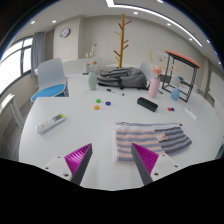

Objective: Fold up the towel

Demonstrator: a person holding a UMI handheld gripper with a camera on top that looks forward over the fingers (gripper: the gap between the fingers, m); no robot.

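Observation:
A striped towel [148,138], grey, pink and white, lies flat on the white table [95,128] just ahead of my right finger and slightly to the right. My gripper [112,160] is open and empty, its two magenta pads [78,158] spread wide with bare table between them. The right pad's tip reaches the towel's near edge; the left finger is over bare table. The towel's near part is hidden behind the right finger.
A white remote [51,123] lies to the left. Small coloured discs [101,102], a black remote [148,103], bottles [92,78], a dark cloth heap [120,78] and a rack [181,72] stand at the far side. A blue chair [48,82] is far left.

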